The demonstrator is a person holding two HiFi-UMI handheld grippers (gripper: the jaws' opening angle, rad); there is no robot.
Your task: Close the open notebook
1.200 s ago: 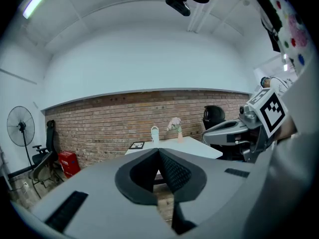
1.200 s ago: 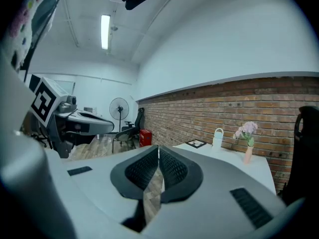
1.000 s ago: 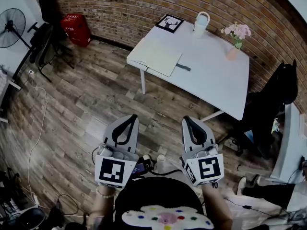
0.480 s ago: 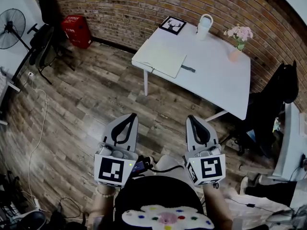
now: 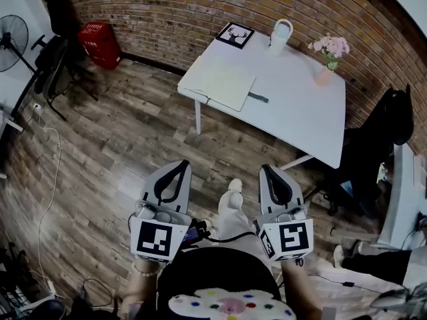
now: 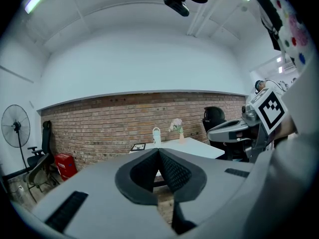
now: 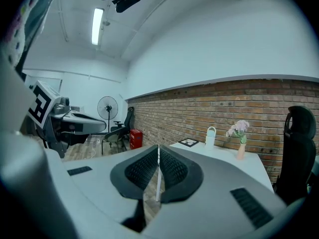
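Note:
The open notebook [image 5: 223,84] lies flat with pale pages on the near left corner of the white table [image 5: 300,119], well ahead of me. My left gripper [image 5: 181,164] and right gripper [image 5: 265,169] are held side by side above the wooden floor, far short of the table, both pointing toward it. Each is shut, with nothing between the pads. In the left gripper view the left gripper [image 6: 158,151] has its tips together, and in the right gripper view the right gripper [image 7: 158,148] does too. The jaws hide the notebook in both gripper views.
A dark pen-like item [image 5: 257,98] lies beside the notebook. At the table's far edge stand a framed picture [image 5: 235,35], a white jug [image 5: 280,35] and a vase of pink flowers [image 5: 327,62]. A black chair [image 5: 390,122] is on the right, a red box [image 5: 97,42] and a fan [image 5: 13,42] on the left.
The person's leg and shoe have swung forward between the two grippers. Both grippers stay shut and side by side.

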